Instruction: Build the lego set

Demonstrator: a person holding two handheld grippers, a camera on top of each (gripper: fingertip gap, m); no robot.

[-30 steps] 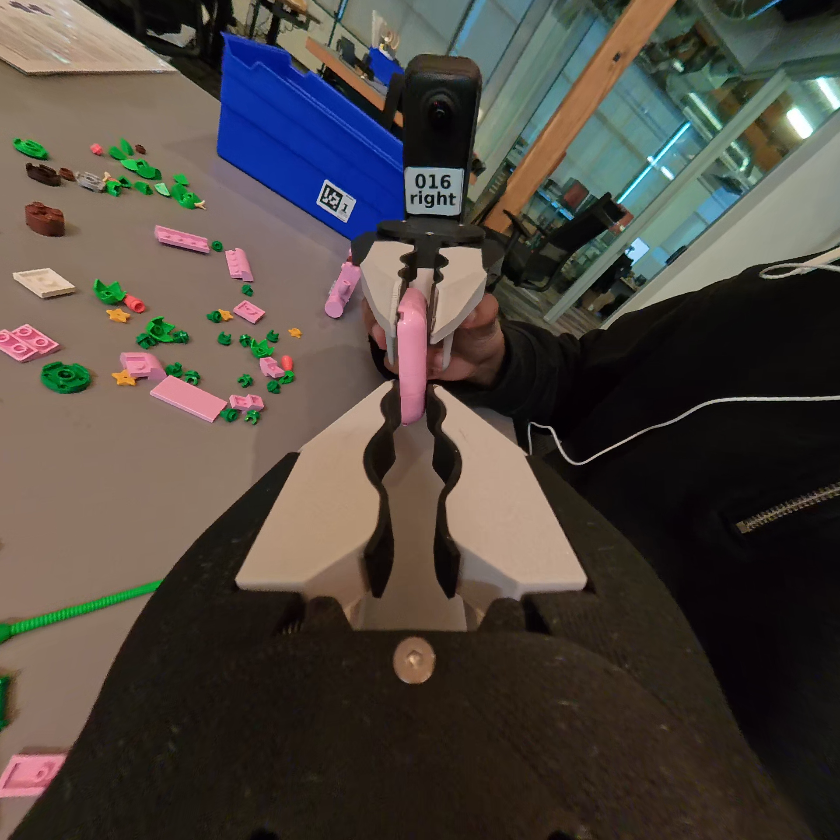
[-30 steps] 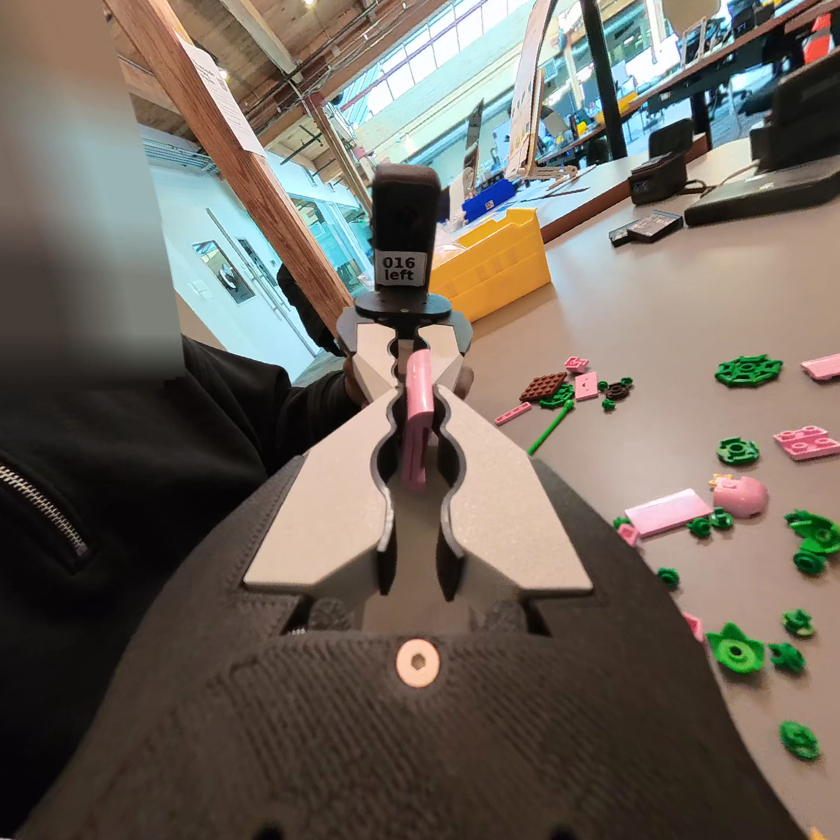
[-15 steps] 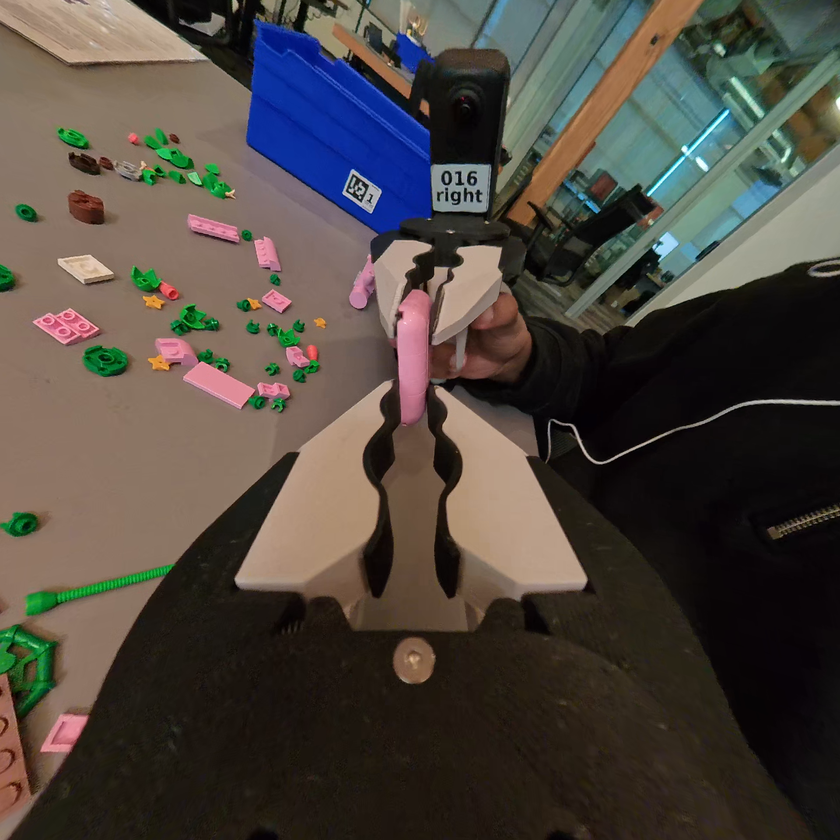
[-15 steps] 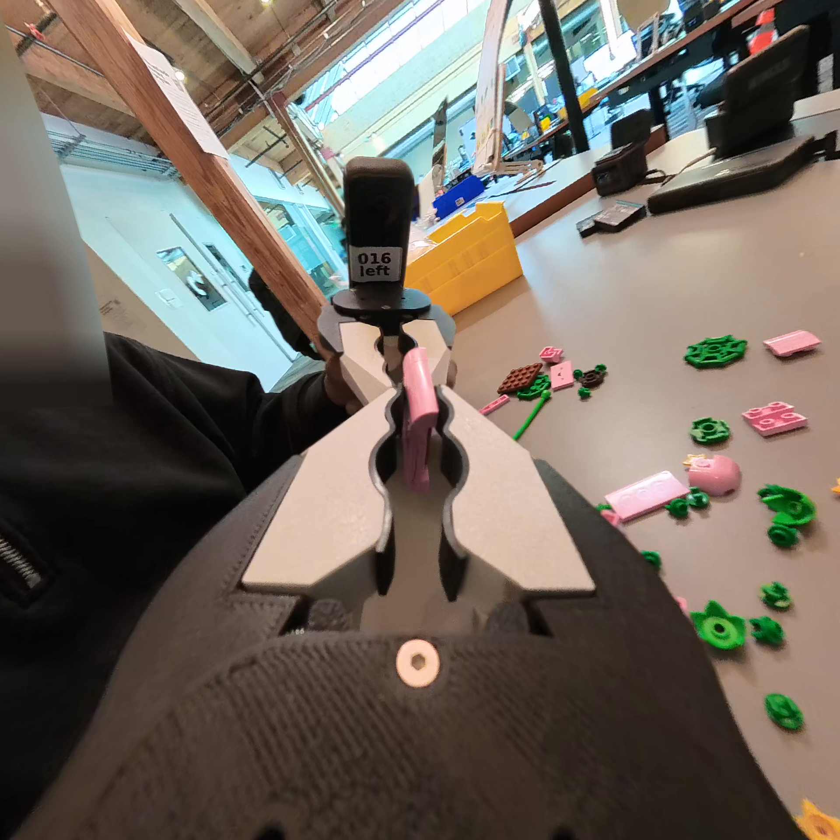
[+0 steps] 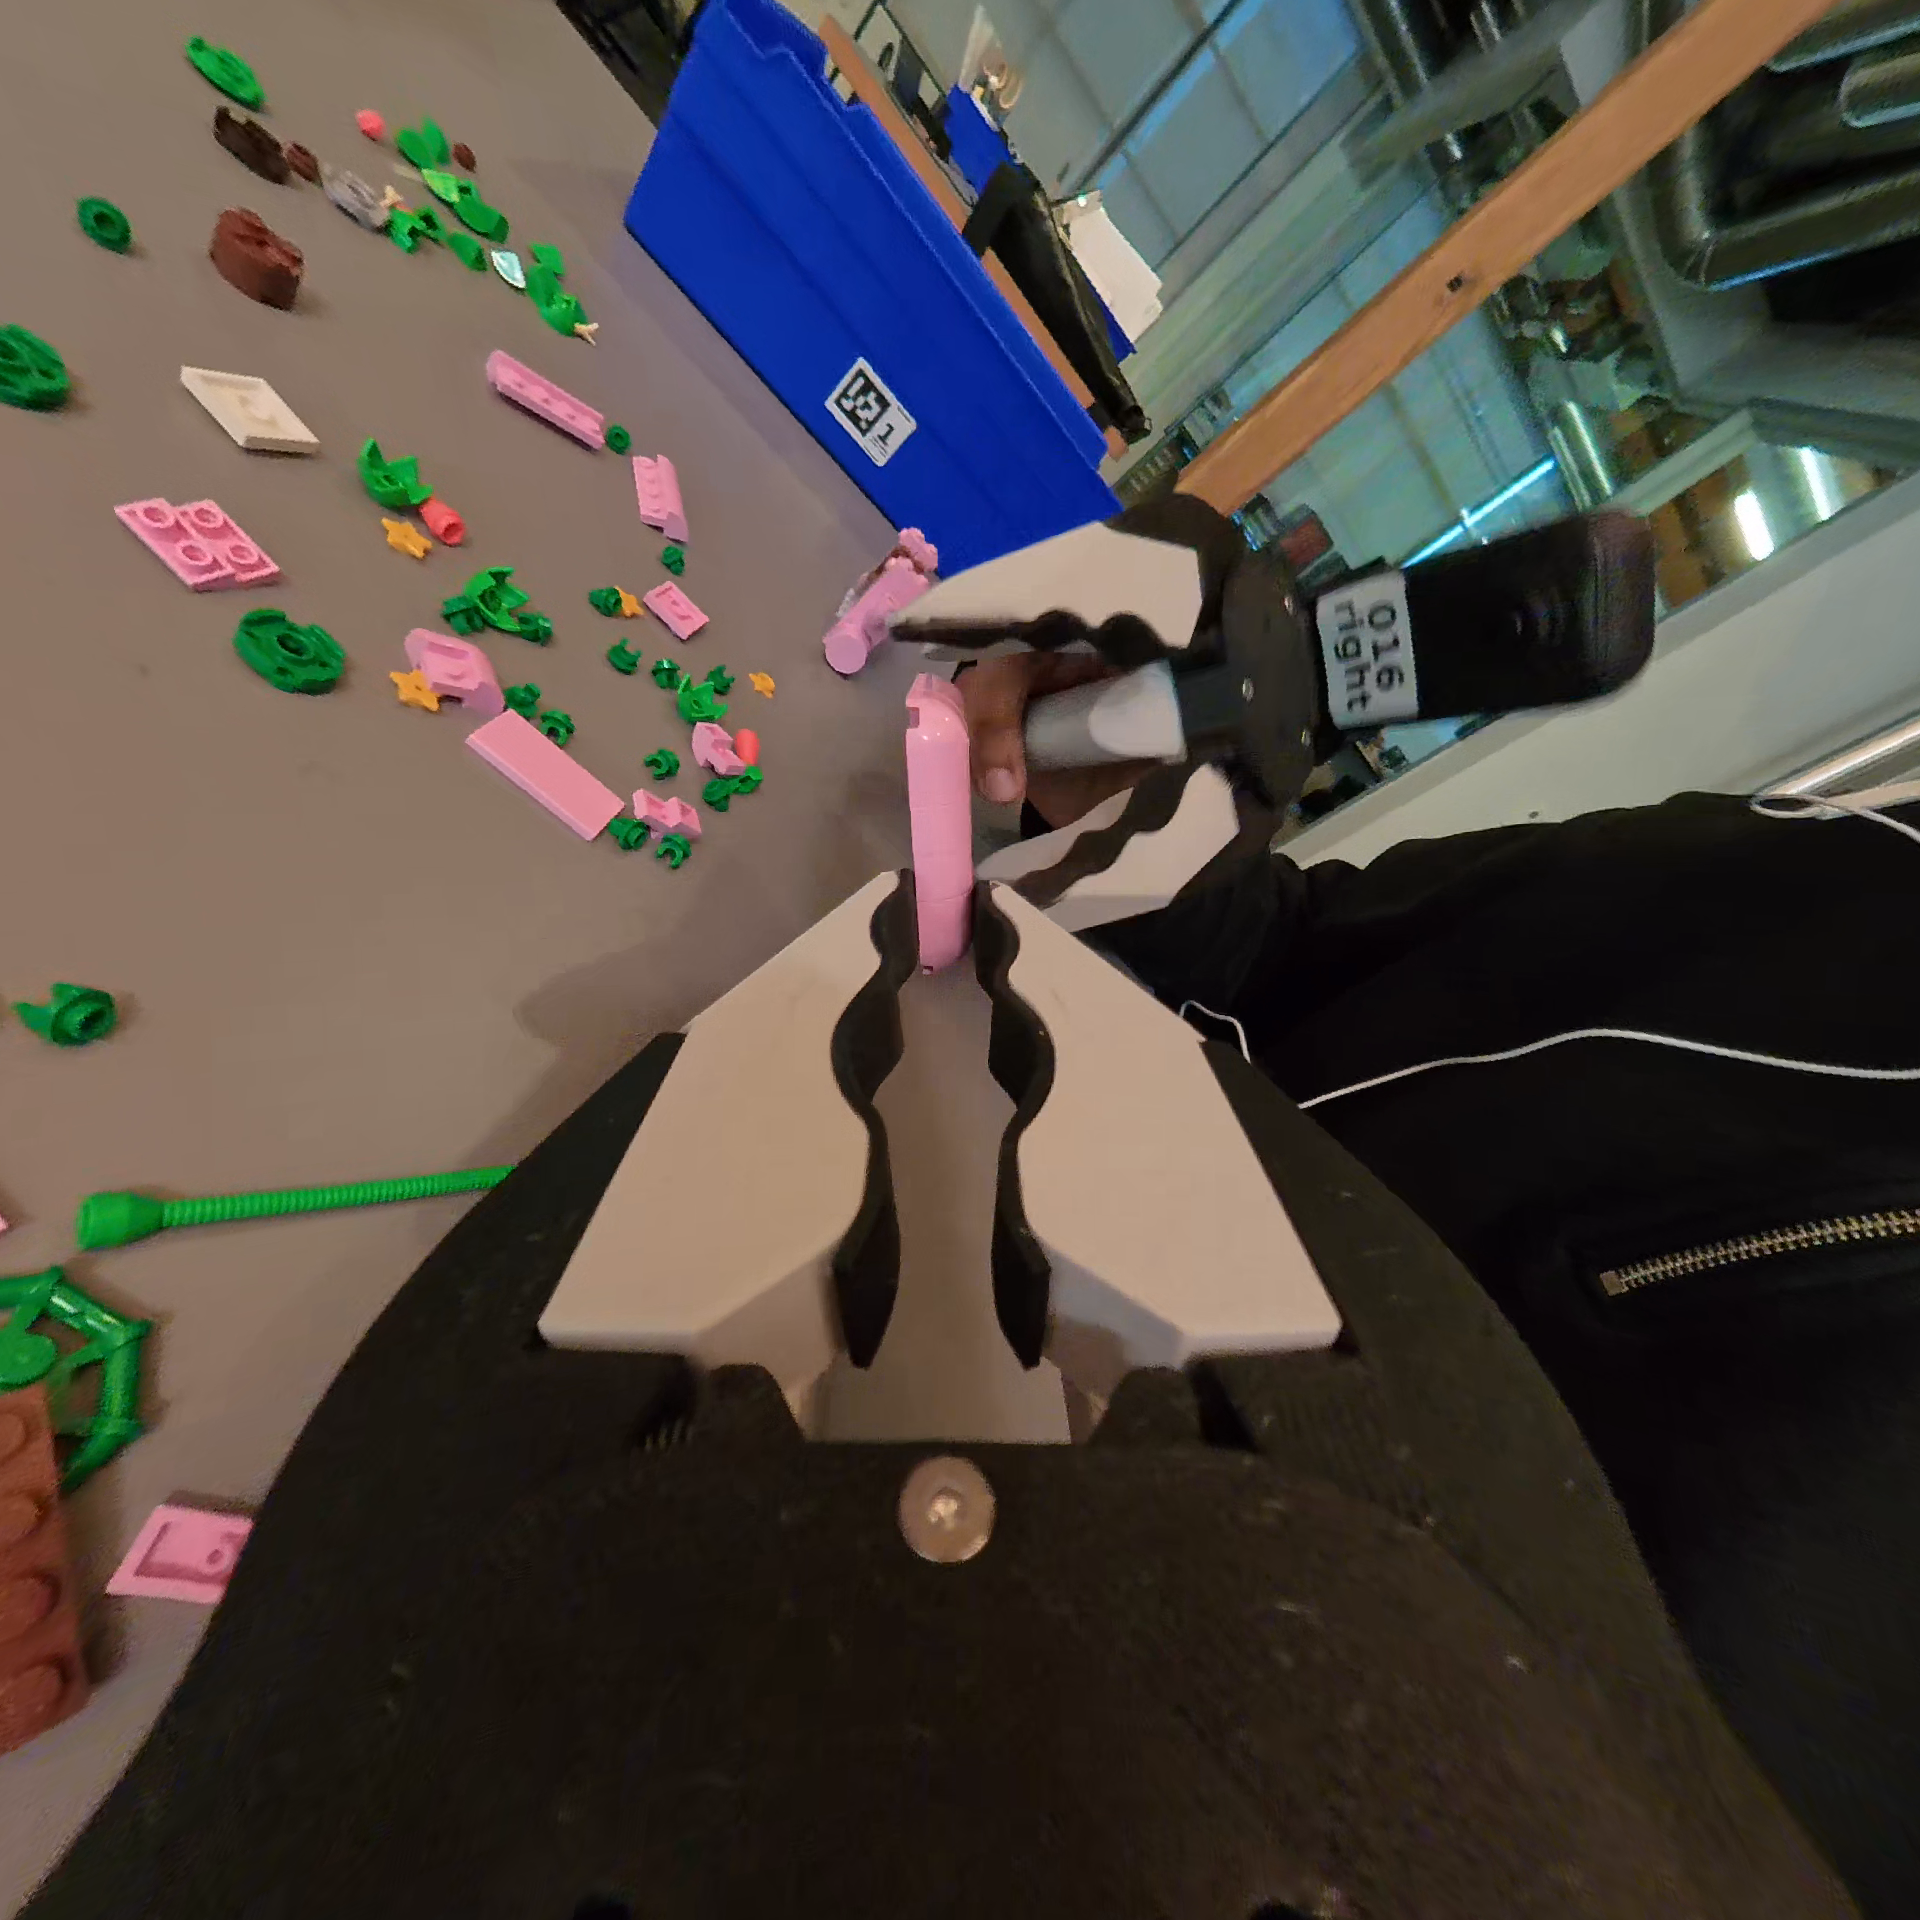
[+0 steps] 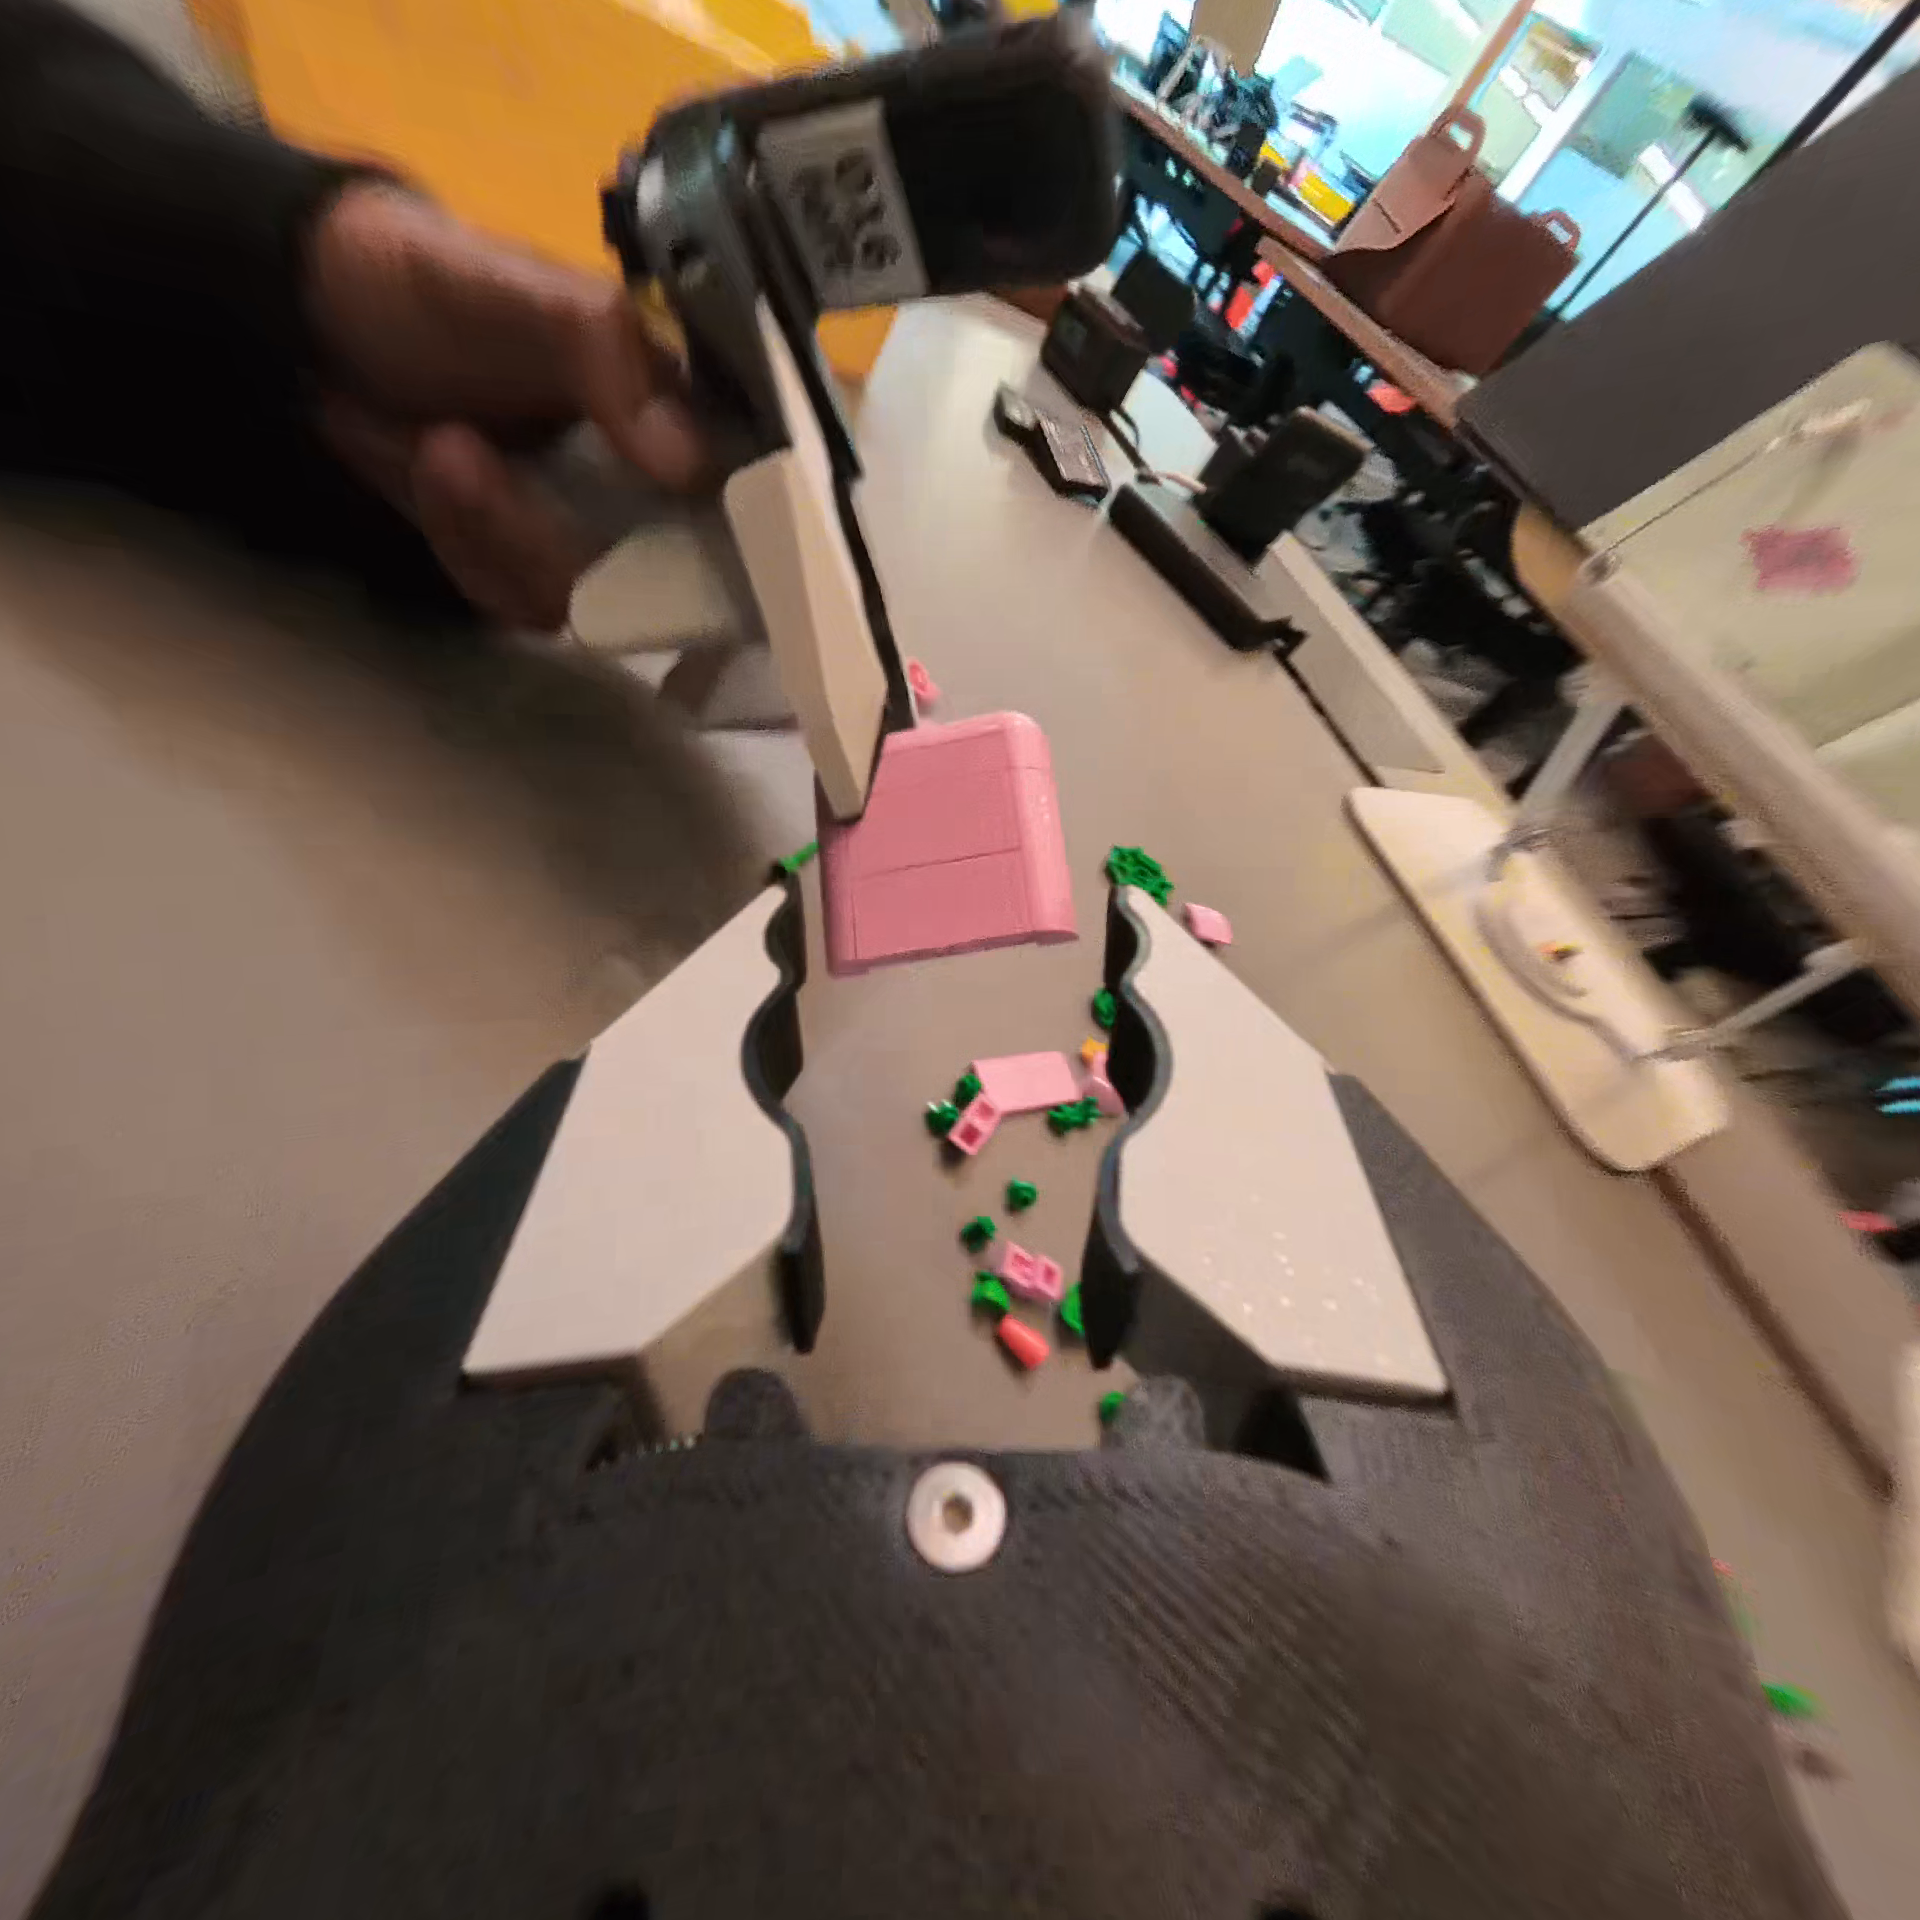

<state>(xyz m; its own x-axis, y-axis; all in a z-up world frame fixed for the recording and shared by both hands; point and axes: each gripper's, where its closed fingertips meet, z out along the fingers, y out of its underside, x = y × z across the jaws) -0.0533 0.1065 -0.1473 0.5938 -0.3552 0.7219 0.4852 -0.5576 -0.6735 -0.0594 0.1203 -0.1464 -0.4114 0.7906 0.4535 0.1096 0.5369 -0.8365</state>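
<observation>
Two hand-held grippers show; the left hand-held gripper [image 5: 943, 902], at the centre of the left wrist view, pinches the lower end of one flat pink plastic lego assembly with a rounded top [image 5: 937, 810], held upright and edge-on above the grey surface [image 5: 312, 935]; the right hand-held gripper [image 6: 951, 914], low in the right wrist view, has its fingers spread wide with nothing between them, just short of that assembly's broad face; in the left wrist view it lies on its side at right of centre. One blue plastic bin [image 5: 831, 281] stands at the top centre; one long green ridged stem [image 5: 281, 1205] lies at the left edge; one white square plate [image 5: 247, 407] sits in the upper left, among scattered small pink and green pieces too many to count surely. A brown studded plate [image 5: 36, 1579] is cut off at lower left; the right wrist view is blurred, its far side hard to make out.
</observation>
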